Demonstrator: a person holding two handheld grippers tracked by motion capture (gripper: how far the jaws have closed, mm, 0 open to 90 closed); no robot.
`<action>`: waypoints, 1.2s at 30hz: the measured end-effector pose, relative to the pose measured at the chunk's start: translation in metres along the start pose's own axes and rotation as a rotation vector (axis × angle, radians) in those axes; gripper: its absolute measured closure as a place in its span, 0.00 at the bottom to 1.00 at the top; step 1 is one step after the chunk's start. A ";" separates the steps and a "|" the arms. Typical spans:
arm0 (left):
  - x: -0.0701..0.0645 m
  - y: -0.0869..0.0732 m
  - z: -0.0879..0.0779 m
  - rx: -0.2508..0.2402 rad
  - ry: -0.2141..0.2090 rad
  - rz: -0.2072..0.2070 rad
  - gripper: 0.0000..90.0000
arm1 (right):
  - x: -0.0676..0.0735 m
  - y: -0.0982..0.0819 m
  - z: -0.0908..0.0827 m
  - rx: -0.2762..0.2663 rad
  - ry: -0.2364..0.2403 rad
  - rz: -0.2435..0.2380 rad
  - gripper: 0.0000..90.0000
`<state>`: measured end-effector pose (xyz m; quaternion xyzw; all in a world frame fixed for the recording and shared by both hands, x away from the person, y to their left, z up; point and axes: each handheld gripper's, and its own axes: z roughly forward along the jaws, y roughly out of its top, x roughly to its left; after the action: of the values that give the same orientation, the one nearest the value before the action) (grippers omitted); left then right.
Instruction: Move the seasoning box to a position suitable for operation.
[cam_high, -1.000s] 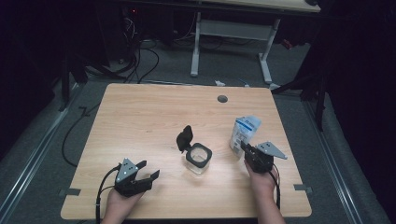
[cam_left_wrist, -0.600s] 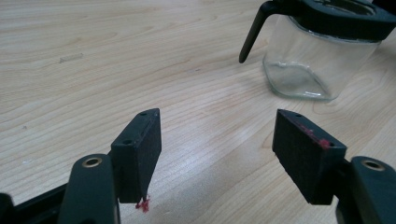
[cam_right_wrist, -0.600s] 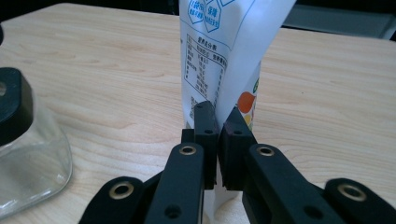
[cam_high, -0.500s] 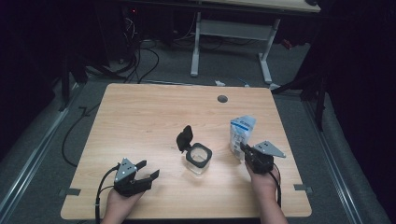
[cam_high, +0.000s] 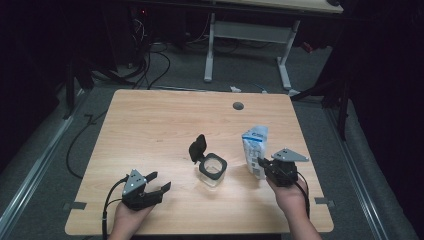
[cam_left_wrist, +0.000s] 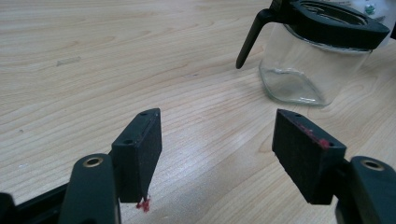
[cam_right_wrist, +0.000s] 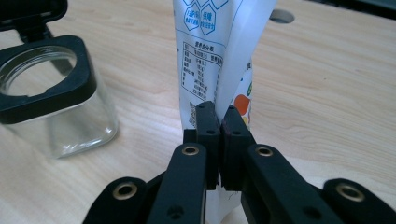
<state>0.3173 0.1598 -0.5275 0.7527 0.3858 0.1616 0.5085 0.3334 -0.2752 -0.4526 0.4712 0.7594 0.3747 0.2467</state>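
A white printed pouch (cam_high: 255, 149) is stood upright on the wooden surface (cam_high: 150, 120), right of centre, and is pinched at its near edge by the right hand-held gripper (cam_high: 263, 164). In the right gripper view the pouch (cam_right_wrist: 219, 51) is seen clamped between the two black jaws, which are pressed together on a thin fold of the film; the right hand-held gripper (cam_right_wrist: 219, 122) is thus clenched on the pouch. A nutrition-type table and a small code are printed on the glossy film.

Just left of the pouch a clear glass jar (cam_high: 211, 170) is placed, apart from it. It is square-shouldered with a black plastic collar, and its black flip lid (cam_high: 197, 147) is hinged open and tilted up at the far-left side. The jar (cam_left_wrist: 308, 65) is also seen ahead and to the right in the left gripper view.

The left hand-held gripper (cam_high: 159, 182) is held low over the near-left part of the surface, well apart from the jar, with its jaws spread wide and nothing between them. Its flat black pads (cam_left_wrist: 140, 149) are marked with small red flecks. The left hand-held gripper (cam_left_wrist: 224, 154) is pointed across the surface toward the jar.

Both hands are entered from the near edge: the left hand (cam_high: 131, 217) is wrapped under its tool, the right hand (cam_high: 291, 195) behind its tool, forearm angled slightly inward. A cable (cam_high: 109, 205) is trailed from the left tool. The surface is light woodgrain laminate with a round grommet hole (cam_high: 238, 106) near the far edge.
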 end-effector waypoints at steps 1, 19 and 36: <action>0.000 0.000 0.000 -0.001 -0.001 0.001 0.37 | 0.000 0.002 -0.001 0.012 0.006 -0.001 0.99; 0.000 0.000 -0.001 -0.023 -0.011 0.012 0.37 | -0.002 0.021 -0.011 0.228 0.056 -0.068 0.99; -0.003 0.000 -0.001 -0.021 -0.017 0.036 0.37 | 0.008 0.038 -0.008 0.404 0.073 -0.159 0.99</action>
<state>0.3146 0.1583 -0.5263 0.7555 0.3661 0.1682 0.5166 0.3448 -0.2603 -0.4175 0.4358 0.8622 0.2112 0.1483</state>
